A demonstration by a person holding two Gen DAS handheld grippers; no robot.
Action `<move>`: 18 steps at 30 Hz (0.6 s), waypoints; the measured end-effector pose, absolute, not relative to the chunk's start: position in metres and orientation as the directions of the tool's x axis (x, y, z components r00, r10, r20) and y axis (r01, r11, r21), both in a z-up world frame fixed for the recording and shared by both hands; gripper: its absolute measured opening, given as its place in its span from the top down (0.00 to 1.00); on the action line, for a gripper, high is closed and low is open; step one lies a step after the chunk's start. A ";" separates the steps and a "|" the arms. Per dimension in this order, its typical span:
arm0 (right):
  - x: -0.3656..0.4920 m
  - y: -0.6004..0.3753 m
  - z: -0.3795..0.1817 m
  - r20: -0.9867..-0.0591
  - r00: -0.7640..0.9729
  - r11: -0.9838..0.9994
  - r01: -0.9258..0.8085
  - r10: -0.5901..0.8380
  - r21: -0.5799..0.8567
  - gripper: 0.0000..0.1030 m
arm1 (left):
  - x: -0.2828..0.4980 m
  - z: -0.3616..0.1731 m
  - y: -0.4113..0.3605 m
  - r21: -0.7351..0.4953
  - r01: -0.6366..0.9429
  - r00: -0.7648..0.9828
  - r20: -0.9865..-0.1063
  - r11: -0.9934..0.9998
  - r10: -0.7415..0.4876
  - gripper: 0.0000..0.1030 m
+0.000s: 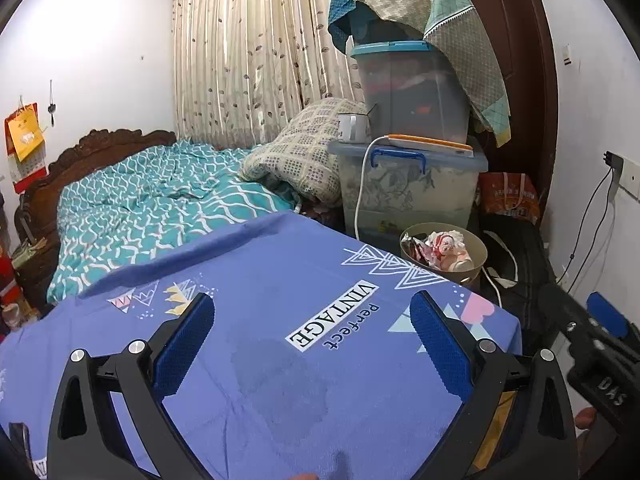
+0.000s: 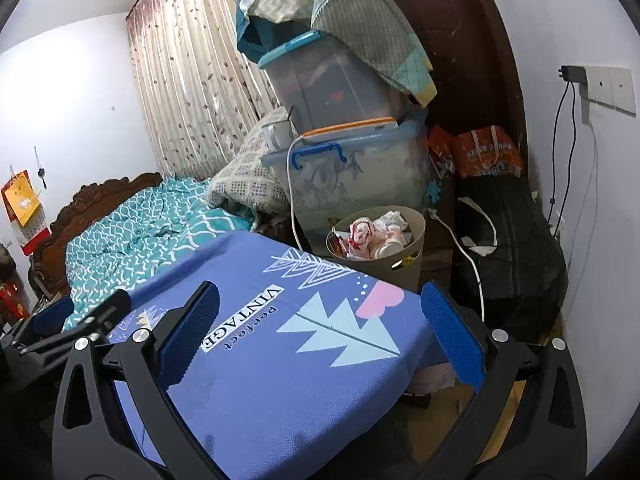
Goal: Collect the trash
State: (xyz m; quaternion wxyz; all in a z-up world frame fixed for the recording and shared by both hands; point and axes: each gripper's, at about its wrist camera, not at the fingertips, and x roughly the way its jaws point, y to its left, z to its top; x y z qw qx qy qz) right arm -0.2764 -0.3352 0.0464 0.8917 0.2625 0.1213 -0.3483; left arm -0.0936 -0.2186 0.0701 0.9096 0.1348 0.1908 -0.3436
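Observation:
A beige trash bin (image 1: 476, 254) stands on the floor past the table's far right corner, holding crumpled paper, wrappers and a cup (image 1: 444, 250). It also shows in the right wrist view (image 2: 412, 248) with its trash (image 2: 376, 236). My left gripper (image 1: 314, 316) is open and empty above the blue tablecloth (image 1: 256, 360). My right gripper (image 2: 320, 312) is open and empty above the cloth's right side (image 2: 280, 380). The right gripper's body shows at the right edge of the left wrist view (image 1: 600, 344). I see no loose trash on the cloth.
Stacked plastic storage boxes (image 1: 408, 184) draped with cloth stand behind the bin, with a white cable (image 1: 362, 184) hanging down. A bed with a teal cover (image 1: 152, 208) is to the left. Black bags (image 2: 512, 248) and orange bags (image 2: 488, 152) sit by the wall.

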 end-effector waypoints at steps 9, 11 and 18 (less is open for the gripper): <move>-0.284 -0.329 0.057 -0.357 0.739 0.635 0.673 -0.571 0.379 0.03 | -0.098 0.072 -0.221 0.118 0.682 0.687 -0.441 0.721 -0.578 0.08; -0.284 -0.330 0.055 -0.357 0.740 0.635 0.673 -0.571 0.380 0.03 | -0.100 0.072 -0.221 0.119 0.682 0.687 -0.440 0.721 -0.578 0.08; -0.282 -0.334 0.047 -0.370 0.742 0.628 0.671 -0.559 0.395 0.03 | -0.103 0.073 -0.222 0.129 0.682 0.690 -0.440 0.720 -0.575 0.08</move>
